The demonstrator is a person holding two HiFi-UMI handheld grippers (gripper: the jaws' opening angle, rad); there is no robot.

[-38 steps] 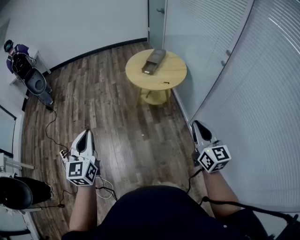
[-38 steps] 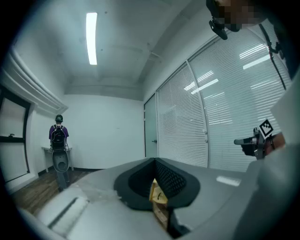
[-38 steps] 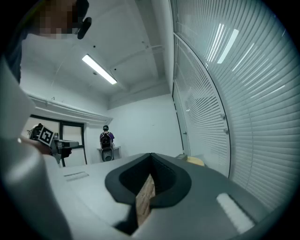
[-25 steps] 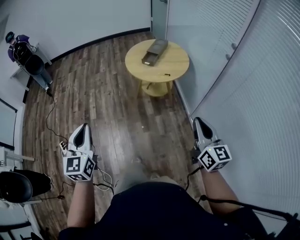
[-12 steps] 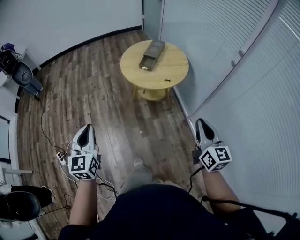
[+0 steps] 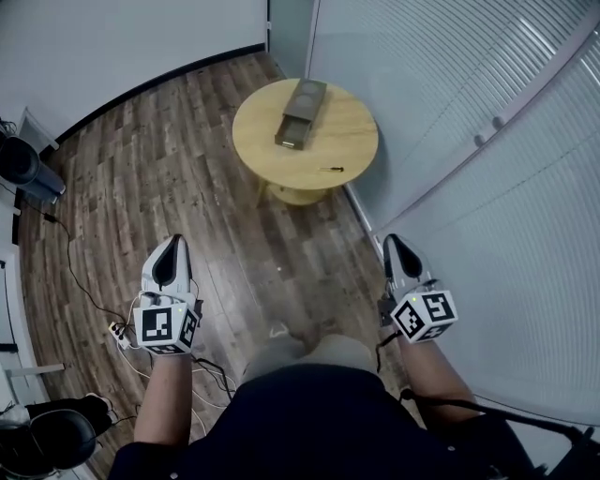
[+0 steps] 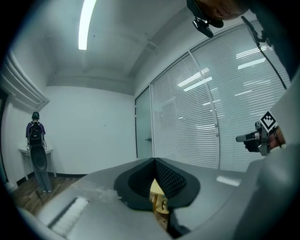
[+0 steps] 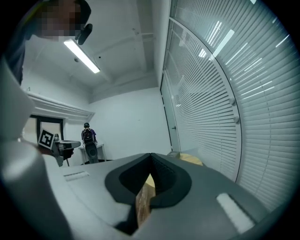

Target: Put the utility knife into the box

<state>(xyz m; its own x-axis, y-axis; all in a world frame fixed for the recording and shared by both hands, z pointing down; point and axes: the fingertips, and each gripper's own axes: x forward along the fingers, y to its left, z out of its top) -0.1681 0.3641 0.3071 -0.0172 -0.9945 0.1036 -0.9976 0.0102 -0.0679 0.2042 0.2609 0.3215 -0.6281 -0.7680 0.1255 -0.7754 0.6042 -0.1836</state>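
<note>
Left claw (image 6: 171, 246) clenched on nothing, held low over the wooden floor (image 6: 234, 216), well short of anything to grasp. Ahead, on the round counter (image 6: 272, 161): box (image 6: 300, 114) near the middle, utility knife (image 6: 331, 170) apart from it by the near edge, not yet inside. Right claw (image 6: 394, 244) likewise clenched and empty, beside the blinds (image 6: 525, 234).

Dark wood-plank floor (image 6: 187, 178) fills the left and centre of the head view, edged by a black baseboard (image 6: 141, 89) under a plain white wall (image 6: 112, 37) at upper left. A round, pale wooden bench (image 6: 309, 164) stands at upper centre, near a grey door (image 6: 287, 23) in the corner. Glass partitions hung with white slatted blinds (image 6: 469, 103) sweep down the right side. Cables (image 6: 71, 274) trail across the floor at lower left. Overhead, in the left gripper view, a strip light (image 7: 85, 23) glows.
</note>
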